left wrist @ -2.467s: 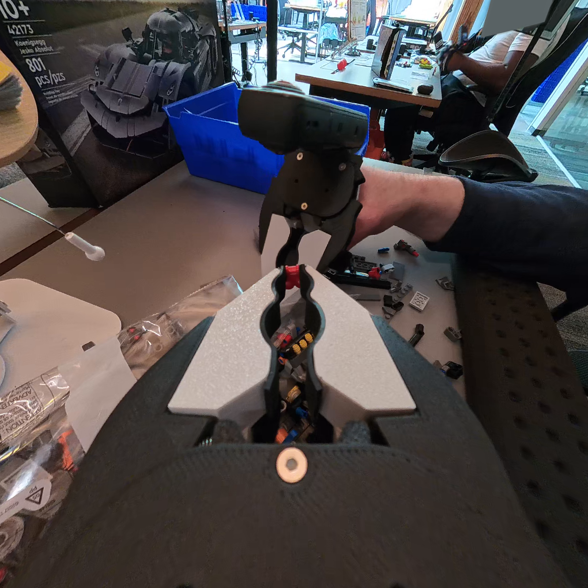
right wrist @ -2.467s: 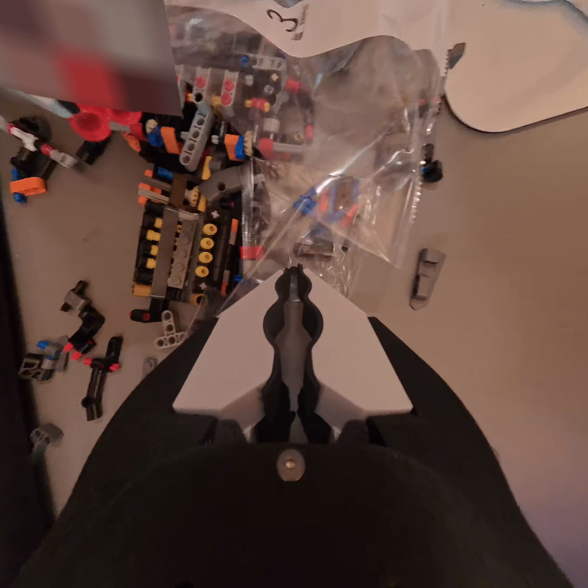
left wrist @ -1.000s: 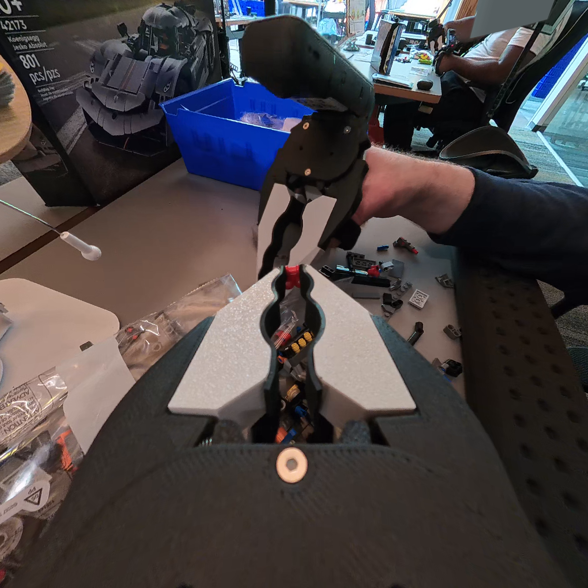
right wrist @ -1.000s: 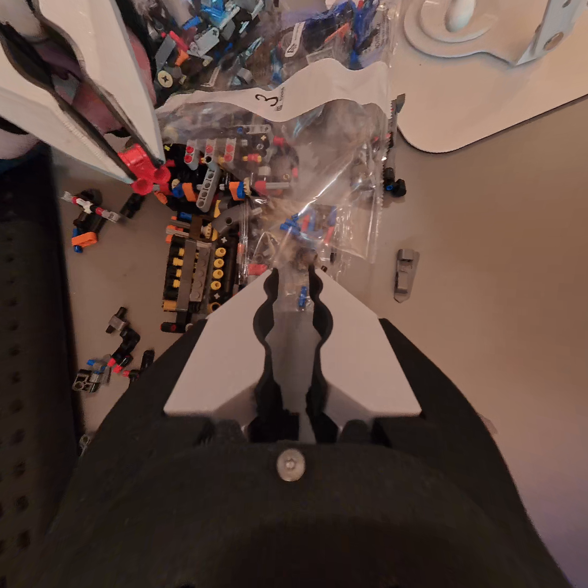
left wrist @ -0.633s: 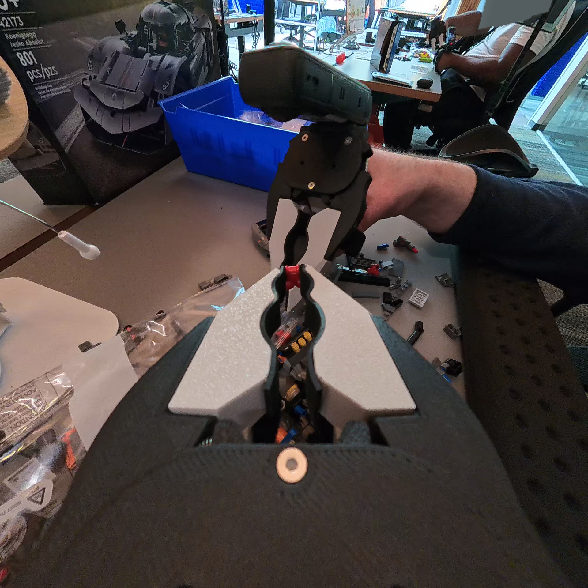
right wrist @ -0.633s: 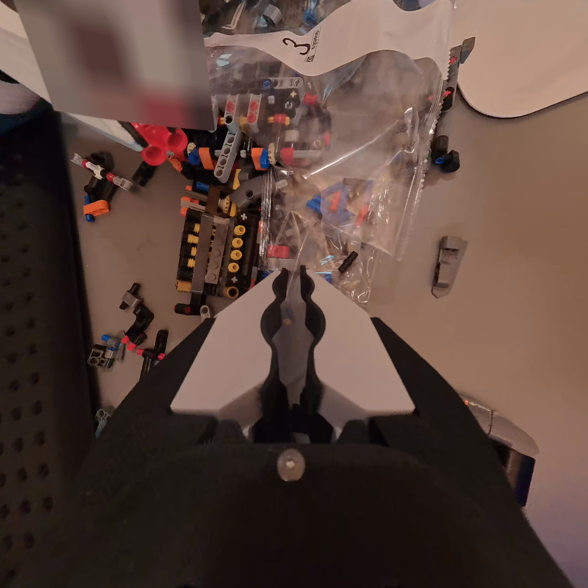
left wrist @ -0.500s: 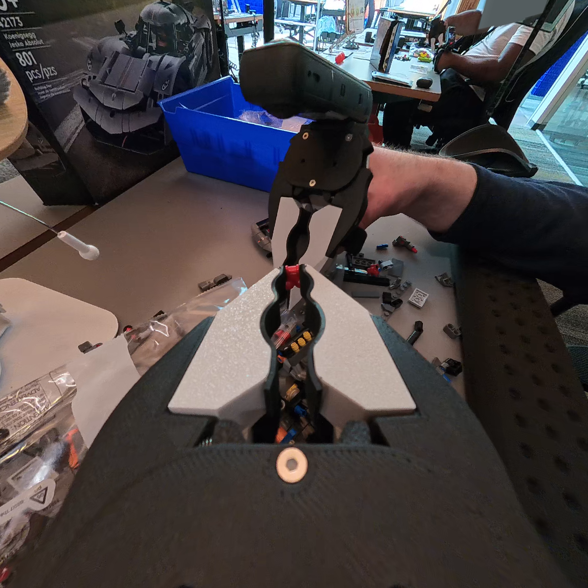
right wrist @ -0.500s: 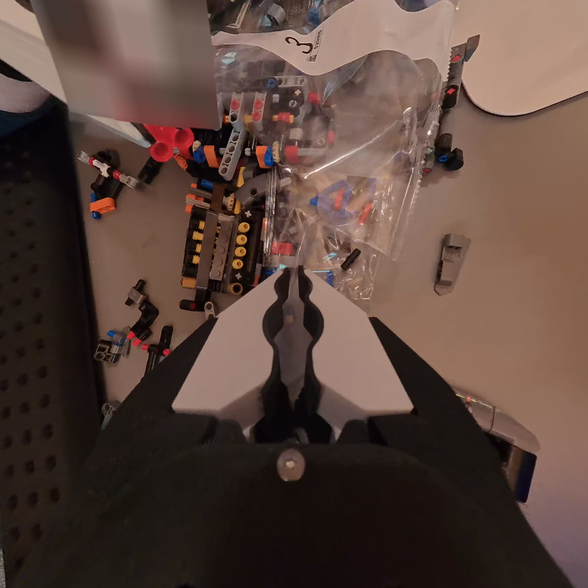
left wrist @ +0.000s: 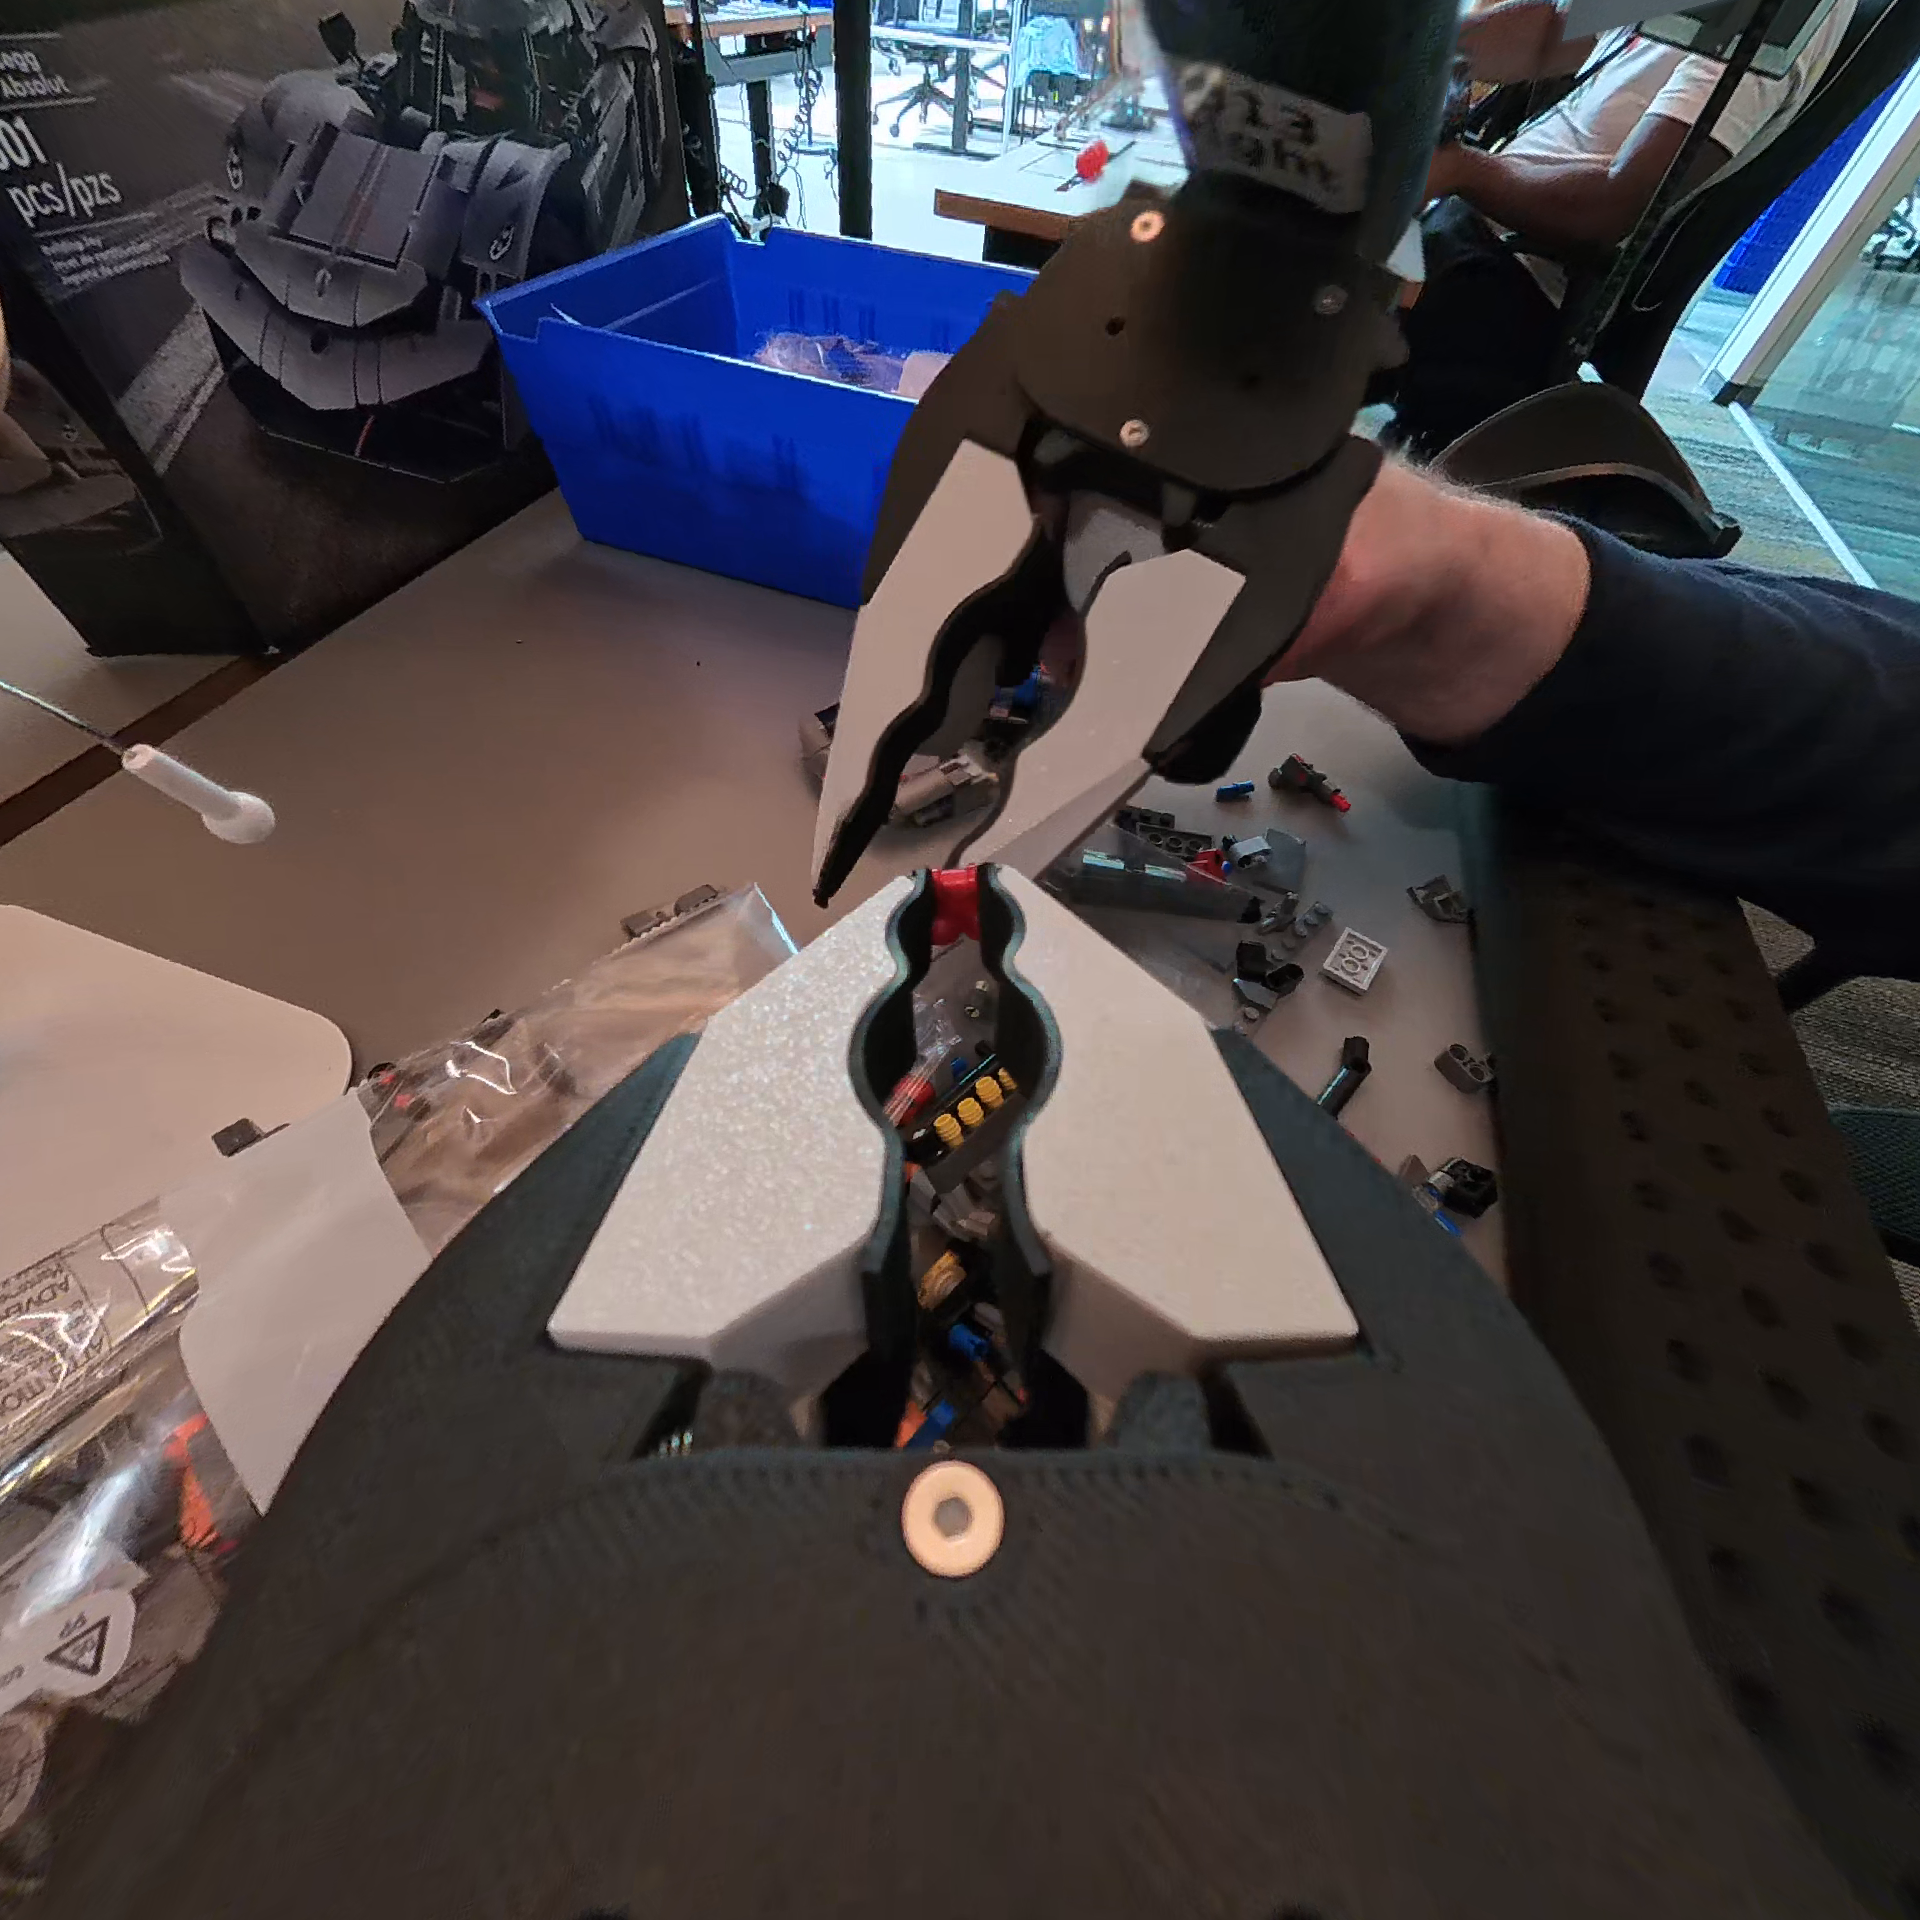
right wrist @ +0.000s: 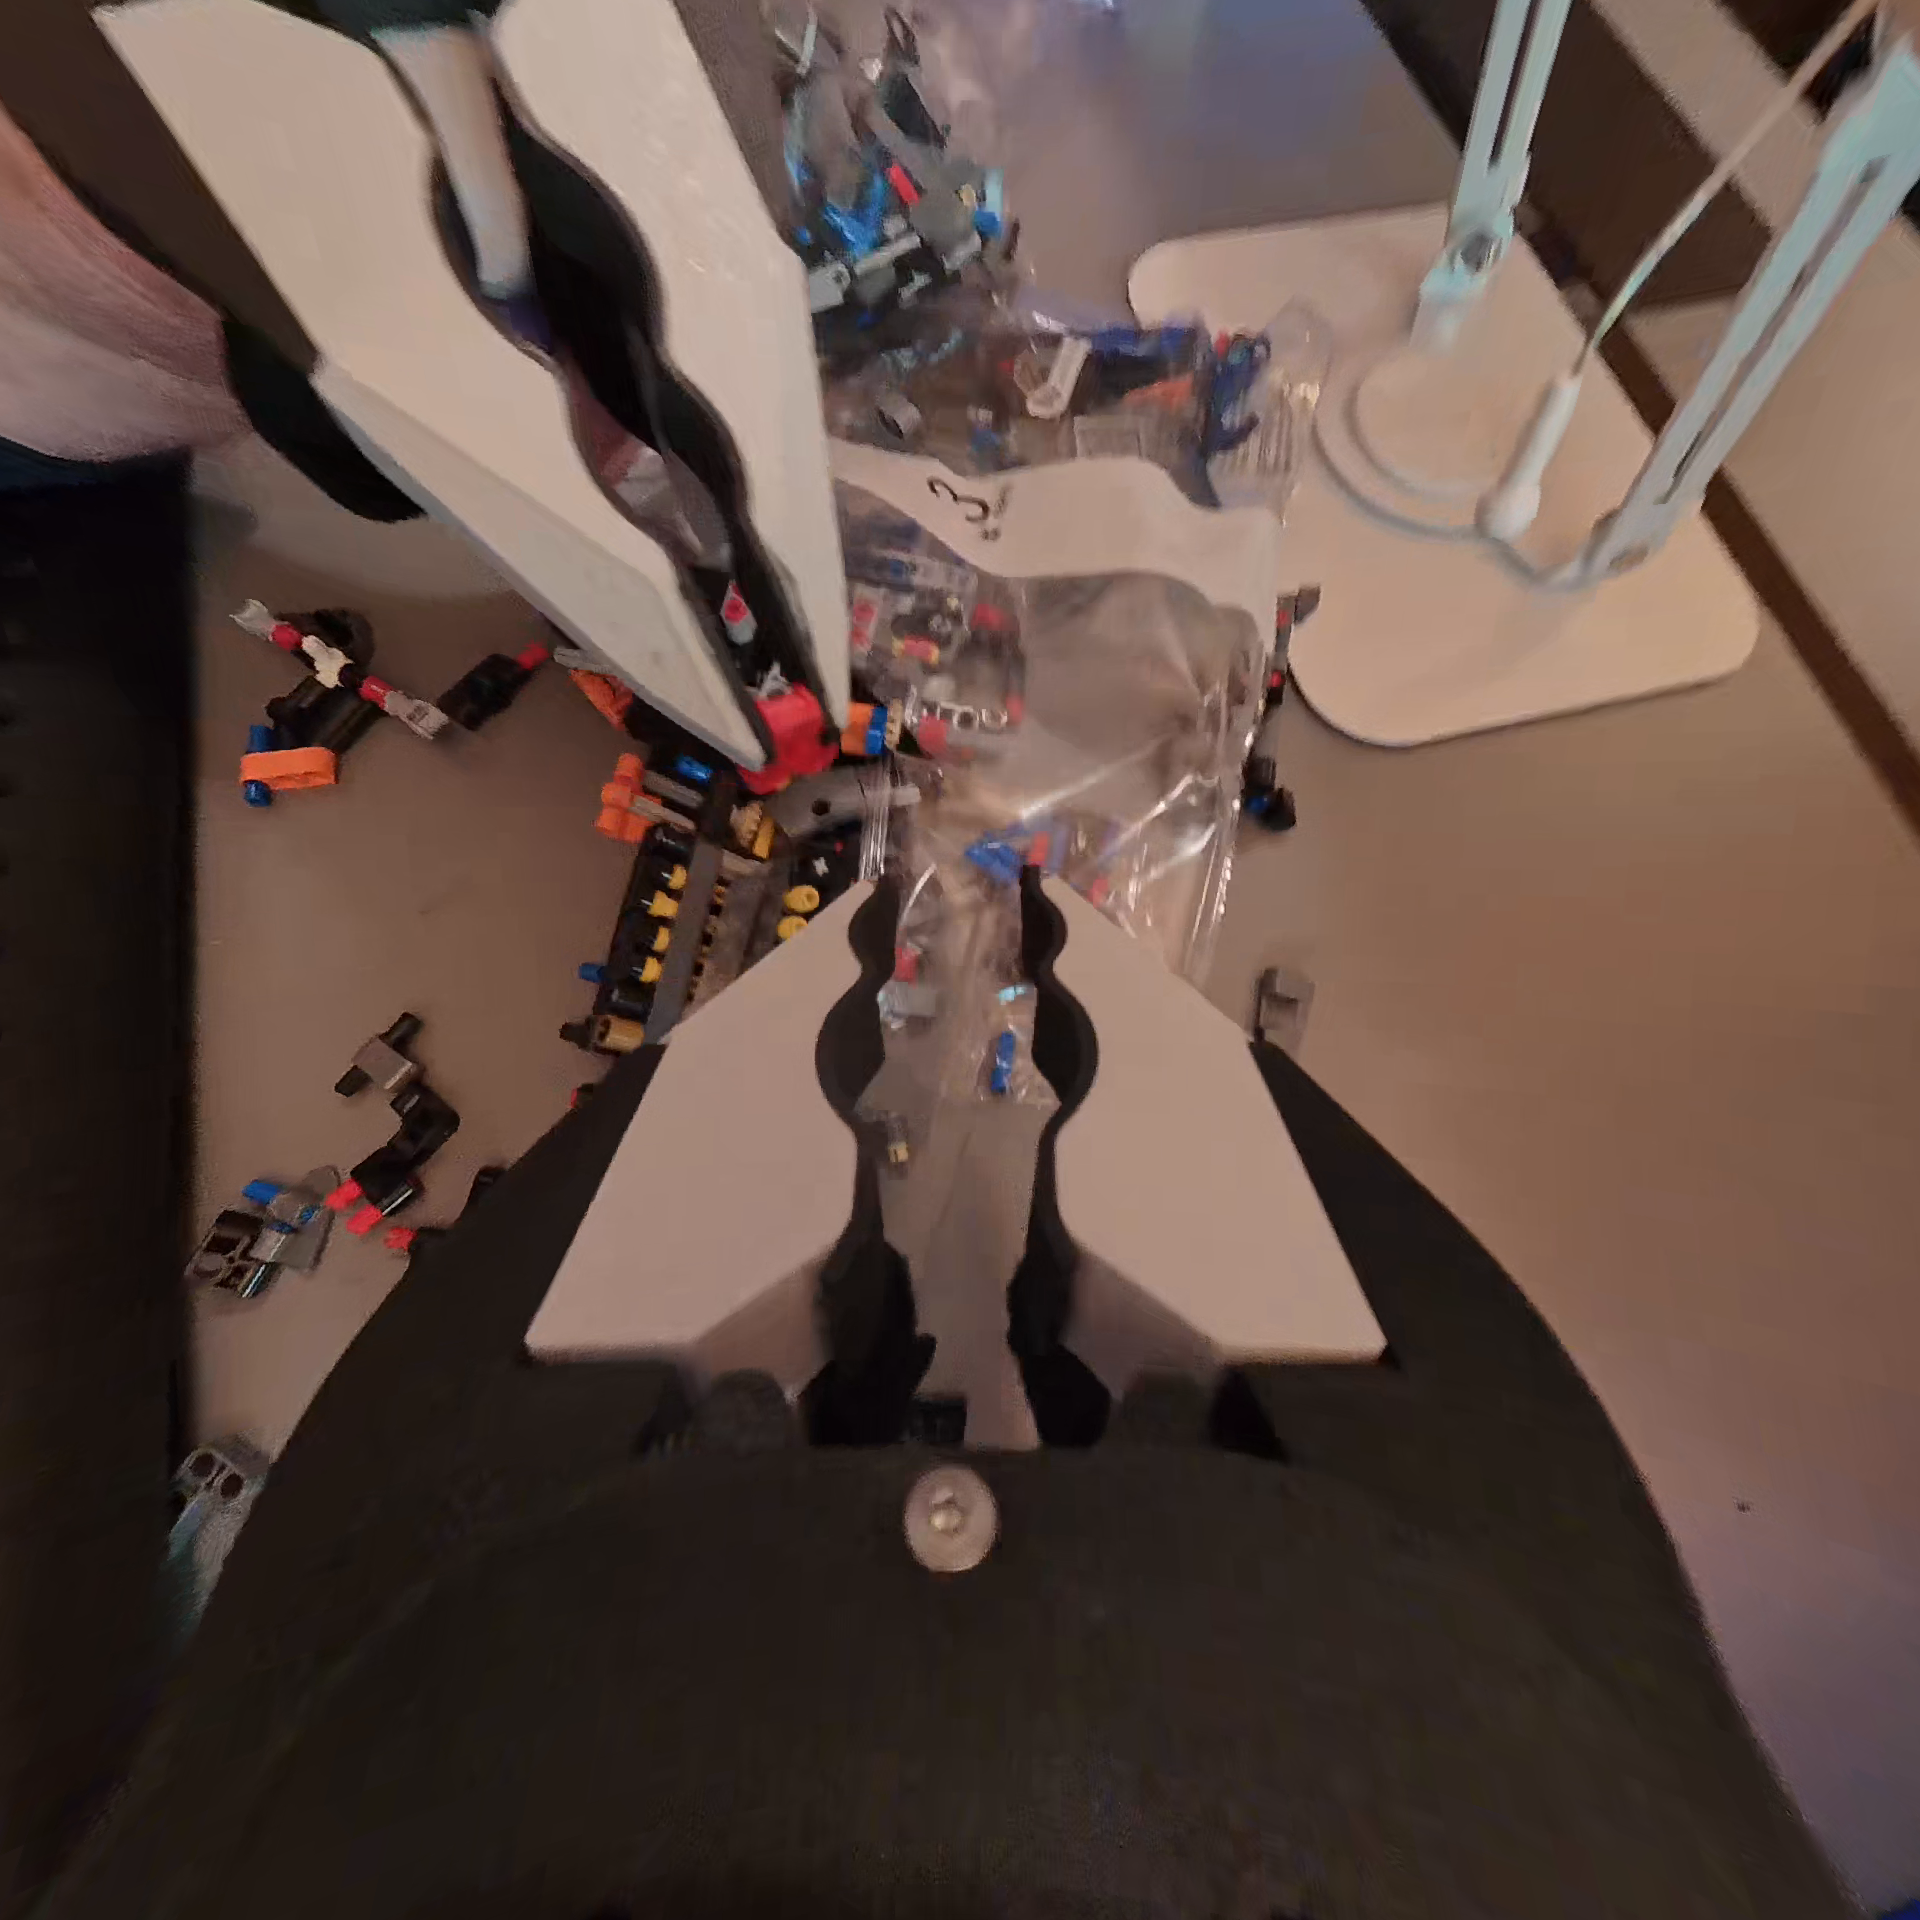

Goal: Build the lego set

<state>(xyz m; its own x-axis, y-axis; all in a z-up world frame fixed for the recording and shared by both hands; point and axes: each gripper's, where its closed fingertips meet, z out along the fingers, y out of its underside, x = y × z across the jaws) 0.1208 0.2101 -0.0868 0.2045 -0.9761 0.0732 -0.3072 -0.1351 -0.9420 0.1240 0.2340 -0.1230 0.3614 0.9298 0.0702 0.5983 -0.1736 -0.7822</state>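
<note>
grey tabletop (left wrist: 499, 748) runs under everything. nearest, the left gripper (left wrist: 951, 904) is pinched tight on a small red lego connector (left wrist: 951, 906), above a black-and-yellow partial lego assembly (right wrist: 686, 925). just beyond, the right gripper (left wrist: 914, 862) hangs with jaws apart and empty over a clear plastic bag of lego pieces (right wrist: 1049, 727). farther back stands a blue plastic bin (left wrist: 727, 416). the connector could twist or pop free if the right tips nudge it off-axis.
</note>
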